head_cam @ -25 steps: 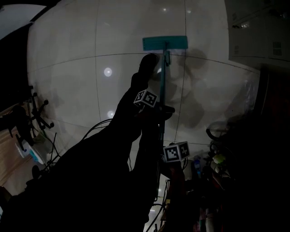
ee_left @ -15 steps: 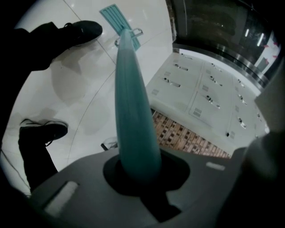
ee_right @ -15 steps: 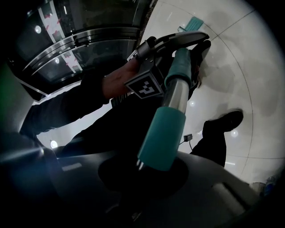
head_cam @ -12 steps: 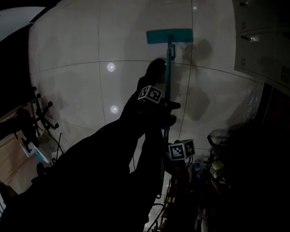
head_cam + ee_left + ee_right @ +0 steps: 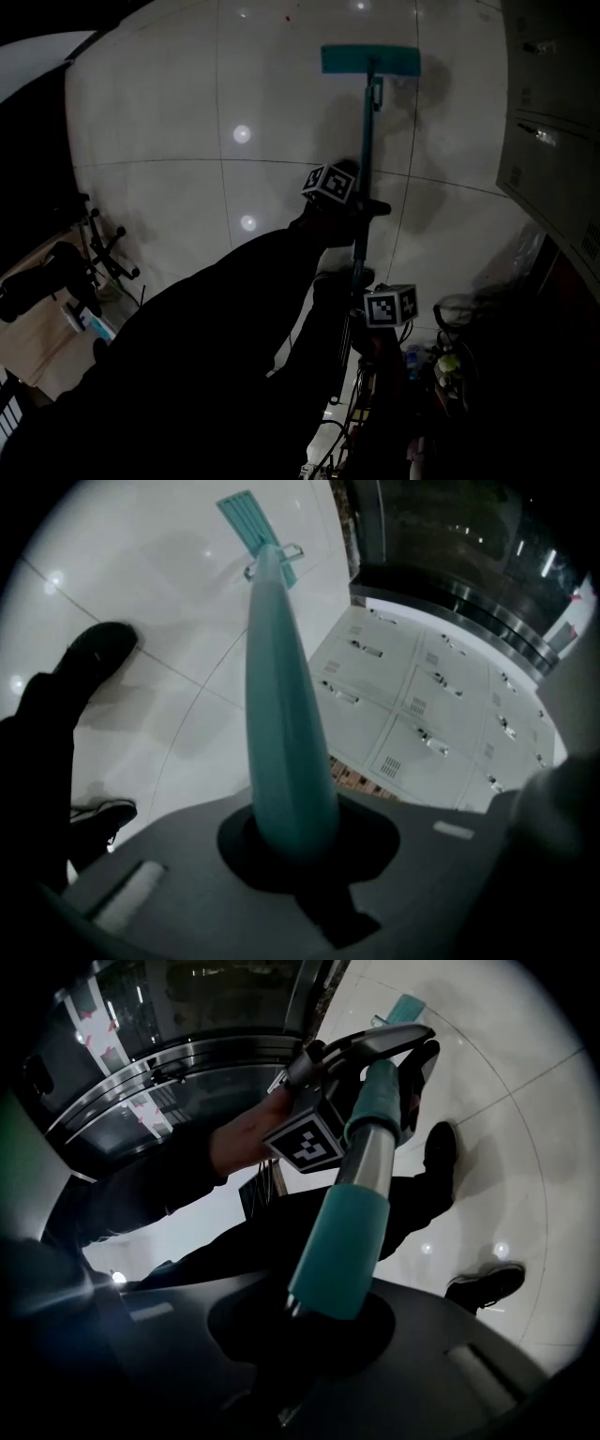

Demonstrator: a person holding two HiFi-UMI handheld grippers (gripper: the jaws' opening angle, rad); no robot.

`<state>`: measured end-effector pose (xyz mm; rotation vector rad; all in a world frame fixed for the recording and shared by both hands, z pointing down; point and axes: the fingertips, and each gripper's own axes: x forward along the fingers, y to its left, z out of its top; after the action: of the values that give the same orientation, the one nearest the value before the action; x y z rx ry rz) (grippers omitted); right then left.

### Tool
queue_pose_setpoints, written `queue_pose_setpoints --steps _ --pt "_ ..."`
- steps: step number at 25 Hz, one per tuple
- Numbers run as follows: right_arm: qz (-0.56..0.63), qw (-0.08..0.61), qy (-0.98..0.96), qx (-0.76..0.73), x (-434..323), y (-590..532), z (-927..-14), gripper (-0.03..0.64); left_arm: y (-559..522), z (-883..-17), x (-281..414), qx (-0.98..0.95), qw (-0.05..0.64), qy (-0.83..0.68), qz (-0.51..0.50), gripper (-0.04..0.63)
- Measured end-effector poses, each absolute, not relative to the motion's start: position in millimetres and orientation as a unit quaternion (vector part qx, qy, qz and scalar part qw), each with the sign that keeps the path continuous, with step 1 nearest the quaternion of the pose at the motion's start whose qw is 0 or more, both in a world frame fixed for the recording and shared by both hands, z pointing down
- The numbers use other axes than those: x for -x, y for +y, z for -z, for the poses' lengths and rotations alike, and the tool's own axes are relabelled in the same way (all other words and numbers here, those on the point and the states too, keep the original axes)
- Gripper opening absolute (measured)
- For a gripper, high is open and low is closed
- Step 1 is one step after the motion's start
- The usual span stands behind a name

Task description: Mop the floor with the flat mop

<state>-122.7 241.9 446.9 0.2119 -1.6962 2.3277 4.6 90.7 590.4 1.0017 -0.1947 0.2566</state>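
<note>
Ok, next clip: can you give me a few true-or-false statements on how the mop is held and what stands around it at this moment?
1. The mop head lies flat on the tiled floor. True.
2. Only the right gripper holds the pole. False: the left gripper is shut on the pole too.
3. The left gripper grips the pole nearer the mop head than the right gripper does. True.
4. The mop head is red. False: it is teal.
5. A bank of lockers stands at the right edge of the floor in the head view. True.
</note>
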Motion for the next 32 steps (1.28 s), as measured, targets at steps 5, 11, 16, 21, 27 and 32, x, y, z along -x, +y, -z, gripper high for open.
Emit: queue_pose_setpoints --steps 5,11,16,21,27,32 --pt "-0.795 0.125 -0.589 -0.081 127.8 157.6 -455.8 0.052 3.5 -594.9 -2.4 -0.488 0.860 -0.093 -0.116 0.040" --pt "-0.785 0.130 -0.600 -0.084 127.9 74.8 -468.0 0.052 -83.8 -602.5 -2.0 -0.502 0.853 -0.095 -0.105 0.041" --pt "-0.771 0.141 -0.614 -0.088 118.9 35.2 -482.7 0.052 -127.8 -609.6 -10.6 -0.516 0.846 -0.095 -0.098 0.043" --pt "-0.772 0.148 -0.612 -0.089 118.4 36.3 -482.6 0.052 -130.0 -609.4 -9.8 -0.519 0.844 -0.098 -0.093 0.043" --pt "-0.774 0.126 -0.613 -0.092 121.4 77.9 -466.2 0.055 -84.4 -595.5 -11.9 -0.517 0.845 -0.099 -0.097 0.044" --pt "-0.772 0.130 -0.616 -0.091 119.9 148.7 -453.8 0.055 -11.7 -583.9 -12.5 -0.515 0.845 -0.096 -0.109 0.043"
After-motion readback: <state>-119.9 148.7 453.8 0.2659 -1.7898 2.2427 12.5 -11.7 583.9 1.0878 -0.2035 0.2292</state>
